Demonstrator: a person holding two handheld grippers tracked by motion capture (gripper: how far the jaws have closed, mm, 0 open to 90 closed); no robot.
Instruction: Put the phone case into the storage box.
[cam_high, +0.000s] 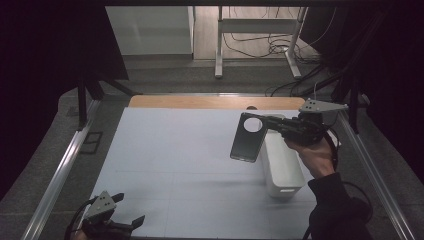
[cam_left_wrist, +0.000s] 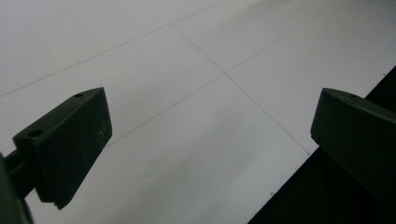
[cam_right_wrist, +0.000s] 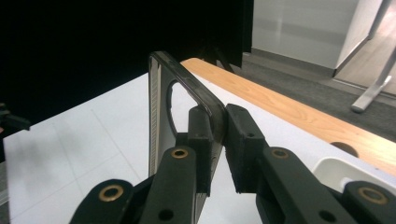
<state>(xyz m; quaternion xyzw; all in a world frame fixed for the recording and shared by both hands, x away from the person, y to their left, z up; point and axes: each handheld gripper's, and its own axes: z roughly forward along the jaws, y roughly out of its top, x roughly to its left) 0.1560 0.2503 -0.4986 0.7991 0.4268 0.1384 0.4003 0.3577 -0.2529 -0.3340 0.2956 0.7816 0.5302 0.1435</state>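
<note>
The right gripper (cam_high: 270, 123) is clamped on the edge of a dark phone case (cam_high: 248, 136), held in the air above the table (cam_high: 175, 150) just left of the white bin (cam_high: 282, 167), with open white surface spreading left and toward the person. The case's long axis runs steeply up and down, its round cutout uppermost near the wooden far edge (cam_high: 200, 102). The left gripper (cam_high: 120, 210), jaws wide apart and holding nothing, sits at the near left corner.

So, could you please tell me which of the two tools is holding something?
The right tool, shut on the dark phone case; the left tool is open.
</note>
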